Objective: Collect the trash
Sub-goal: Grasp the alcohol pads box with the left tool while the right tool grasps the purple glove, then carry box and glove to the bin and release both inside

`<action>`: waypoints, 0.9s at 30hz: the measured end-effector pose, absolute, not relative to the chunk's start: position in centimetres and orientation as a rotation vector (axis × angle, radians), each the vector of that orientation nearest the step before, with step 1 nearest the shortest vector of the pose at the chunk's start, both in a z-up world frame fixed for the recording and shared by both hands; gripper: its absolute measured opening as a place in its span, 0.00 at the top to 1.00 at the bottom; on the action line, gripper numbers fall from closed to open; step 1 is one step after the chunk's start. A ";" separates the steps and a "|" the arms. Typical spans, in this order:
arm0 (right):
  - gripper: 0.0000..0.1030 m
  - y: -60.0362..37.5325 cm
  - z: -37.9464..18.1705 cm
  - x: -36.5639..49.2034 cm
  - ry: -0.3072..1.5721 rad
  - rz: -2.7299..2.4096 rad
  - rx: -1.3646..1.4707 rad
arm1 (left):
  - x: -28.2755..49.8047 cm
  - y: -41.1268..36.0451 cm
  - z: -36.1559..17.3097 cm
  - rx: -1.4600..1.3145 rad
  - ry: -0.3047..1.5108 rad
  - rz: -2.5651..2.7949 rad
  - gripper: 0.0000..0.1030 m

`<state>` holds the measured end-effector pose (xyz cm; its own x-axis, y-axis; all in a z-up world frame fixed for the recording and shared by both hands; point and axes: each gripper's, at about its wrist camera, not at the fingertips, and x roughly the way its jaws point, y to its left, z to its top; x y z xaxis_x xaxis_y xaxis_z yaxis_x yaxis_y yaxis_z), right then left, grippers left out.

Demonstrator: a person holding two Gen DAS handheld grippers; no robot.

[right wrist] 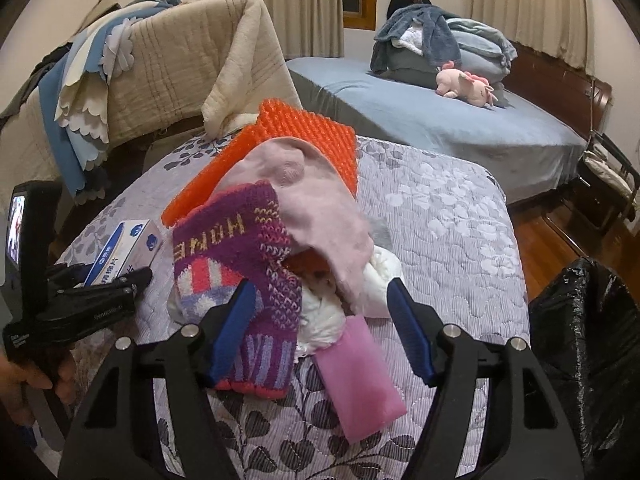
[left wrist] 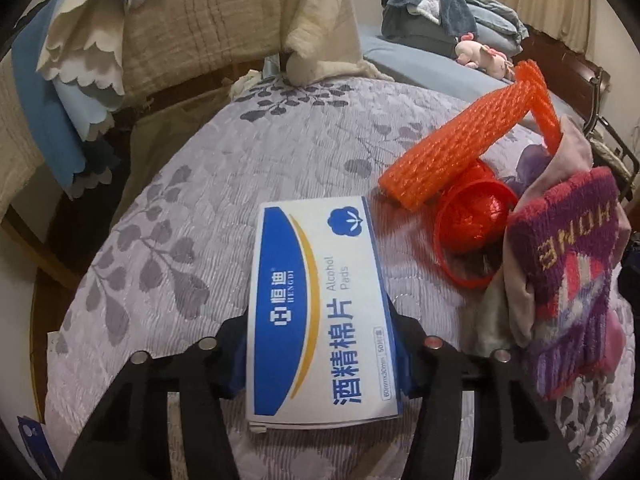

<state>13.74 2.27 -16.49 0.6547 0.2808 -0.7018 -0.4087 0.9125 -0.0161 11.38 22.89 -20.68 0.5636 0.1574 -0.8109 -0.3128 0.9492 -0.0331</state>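
The left gripper (left wrist: 320, 356) lay level over the quilt (left wrist: 200, 216), clenched on the box (left wrist: 316, 304) of alcohol pads. The right gripper (right wrist: 320, 316) hung released, jaws spread above the sock (right wrist: 248, 280) and pink packet (right wrist: 360, 376); a bin bag (right wrist: 592, 344) stood beside.

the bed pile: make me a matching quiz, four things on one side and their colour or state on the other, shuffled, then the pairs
Things
1. alcohol pads box
2. foam fruit net
3. HOME sock
4. right hand-held gripper

Colour or state
A. orange, lying on top of the pile
B. open, fingers on either side of the pile
C. white and blue, clamped in the left hand-held gripper
D. purple knit with lettering

Pairs: 1-C, 2-A, 3-D, 4-B
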 end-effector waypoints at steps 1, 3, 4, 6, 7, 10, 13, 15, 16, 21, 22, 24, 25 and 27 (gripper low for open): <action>0.36 2.3 -16.6 13.7 0.765 0.397 -0.179 | 11.3 22.9 -20.6 -0.185 0.931 0.274 0.47; 0.38 2.5 -16.7 13.7 0.768 0.408 -0.178 | 10.9 23.0 -20.1 -0.185 0.916 0.276 0.47; 0.39 2.7 -16.8 13.7 0.768 0.414 -0.178 | 10.7 23.0 -19.9 -0.180 0.906 0.279 0.47; 0.44 3.0 -16.9 13.6 0.768 0.425 -0.178 | 10.2 23.1 -19.3 -0.180 0.892 0.283 0.47; 0.45 3.2 -17.0 13.6 0.769 0.435 -0.178 | 10.0 23.2 -18.9 -0.189 0.885 0.281 0.47; 0.54 3.9 -17.3 13.7 0.783 0.459 -0.189 | 9.6 23.2 -17.9 -0.191 0.868 0.278 0.47; 0.72 4.4 -17.7 13.8 0.808 0.484 -0.204 | 9.4 22.9 -17.0 -0.186 0.850 0.267 0.47; 0.89 4.6 -17.8 13.7 0.806 0.490 -0.213 | 9.4 22.6 -16.3 -0.187 0.840 0.258 0.47; 0.89 4.5 -17.6 13.6 0.800 0.492 -0.217 | 9.3 22.4 -16.1 -0.184 0.836 0.259 0.47; 0.91 3.7 -15.9 12.7 0.772 0.521 -0.193 | 9.2 21.3 -14.3 -0.152 0.809 0.248 0.47; 0.91 3.5 -15.5 12.4 0.763 0.525 -0.189 | 9.2 21.2 -14.0 -0.153 0.804 0.246 0.47; 0.92 3.1 -14.4 12.0 0.746 0.535 -0.169 | 9.0 20.8 -13.1 -0.153 0.789 0.240 0.47; 0.92 2.8 -13.7 11.7 0.738 0.543 -0.151 | 8.9 20.6 -12.7 -0.153 0.781 0.237 0.47; 0.92 2.2 -12.5 11.2 0.724 0.550 -0.133 | 8.8 20.0 -11.8 -0.148 0.766 0.228 0.47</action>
